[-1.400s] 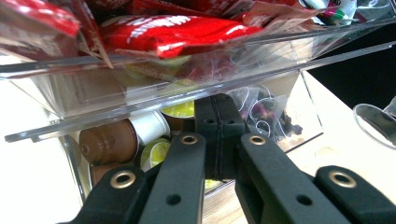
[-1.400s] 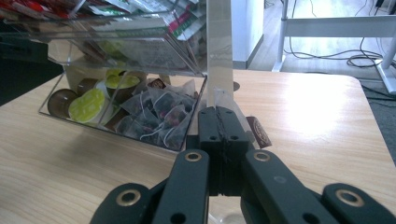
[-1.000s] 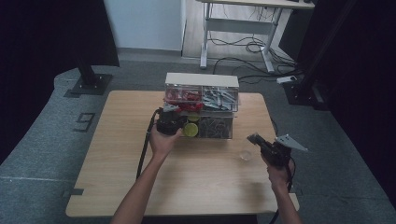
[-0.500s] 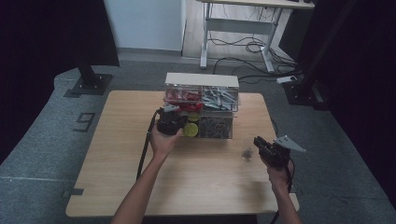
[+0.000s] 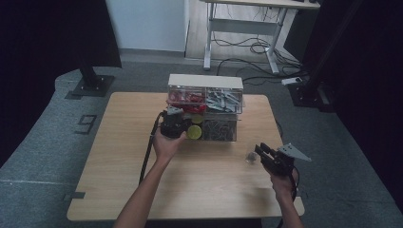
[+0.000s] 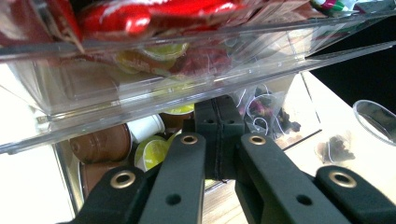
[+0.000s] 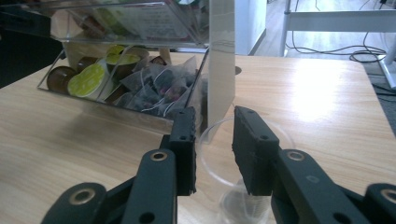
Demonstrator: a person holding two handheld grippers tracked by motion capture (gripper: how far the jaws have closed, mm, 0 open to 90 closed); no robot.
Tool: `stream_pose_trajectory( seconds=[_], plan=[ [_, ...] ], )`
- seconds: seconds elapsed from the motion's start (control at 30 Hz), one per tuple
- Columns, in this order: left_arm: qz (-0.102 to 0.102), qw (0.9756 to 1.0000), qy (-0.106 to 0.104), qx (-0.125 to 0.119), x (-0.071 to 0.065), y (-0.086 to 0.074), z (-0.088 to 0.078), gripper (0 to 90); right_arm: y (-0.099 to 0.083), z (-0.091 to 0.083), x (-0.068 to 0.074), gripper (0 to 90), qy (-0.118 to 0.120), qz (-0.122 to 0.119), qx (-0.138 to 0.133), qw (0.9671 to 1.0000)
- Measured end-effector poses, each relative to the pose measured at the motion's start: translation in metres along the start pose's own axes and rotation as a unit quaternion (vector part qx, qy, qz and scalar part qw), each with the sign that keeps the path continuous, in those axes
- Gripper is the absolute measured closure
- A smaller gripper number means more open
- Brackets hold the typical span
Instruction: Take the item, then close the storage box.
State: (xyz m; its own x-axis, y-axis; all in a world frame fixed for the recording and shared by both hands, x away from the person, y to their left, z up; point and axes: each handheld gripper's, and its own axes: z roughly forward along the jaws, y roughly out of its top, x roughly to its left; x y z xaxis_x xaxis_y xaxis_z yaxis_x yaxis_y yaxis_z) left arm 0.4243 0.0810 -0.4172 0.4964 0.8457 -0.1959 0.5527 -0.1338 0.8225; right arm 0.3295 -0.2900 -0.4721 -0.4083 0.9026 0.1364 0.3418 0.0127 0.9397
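Seen from above: a light wooden table [image 5: 142, 180] with a clear plastic two-tier organiser box [image 5: 205, 108] near its far edge; upper tier filled with red packets [image 5: 183, 97] on one side and grey sachets [image 5: 223, 99] on the other; lower tier holding brown and lime-lidded coffee capsules [image 5: 194, 131] beside dark tea bags with strings [image 7: 159, 93].

Left gripper [image 5: 173, 124] pressed up against the organiser's front at the lower tier, near the capsules; in the left gripper view, jaws shut flat against each other, nothing between them, tips under the overhanging clear drawer edge, capsules just behind.

Right gripper [image 5: 266, 154] low over the table, well apart from the left one, near the table's right edge; just beyond its tips a small clear plastic cup [image 5: 251, 157], standing upright on the wood, close to the organiser's right front corner yet apart from it.

In the right gripper view, jaws parted, having just been opening; the cup's rim [image 7: 219, 126] standing in the gap between them; pads [image 7: 187, 140] flanking the cup wall, whether touching it hard to tell, no squeeze visible.
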Motion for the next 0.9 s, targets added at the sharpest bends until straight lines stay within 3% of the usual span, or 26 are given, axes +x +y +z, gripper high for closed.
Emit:
stream_pose_trajectory(
  seconds=[0.43,0.9],
  plan=[
    [-0.007,1.0,-0.004,0.002,0.002,-0.006,0.0,90.0,-0.015,-0.002,0.008,59.3,0.014,-0.002,0.014,0.9998],
    [-0.01,0.9999,-0.006,0.005,0.004,-0.017,-0.001,90.0,-0.024,-0.007,0.012,58.5,0.022,0.001,0.023,0.9995]
  ],
)
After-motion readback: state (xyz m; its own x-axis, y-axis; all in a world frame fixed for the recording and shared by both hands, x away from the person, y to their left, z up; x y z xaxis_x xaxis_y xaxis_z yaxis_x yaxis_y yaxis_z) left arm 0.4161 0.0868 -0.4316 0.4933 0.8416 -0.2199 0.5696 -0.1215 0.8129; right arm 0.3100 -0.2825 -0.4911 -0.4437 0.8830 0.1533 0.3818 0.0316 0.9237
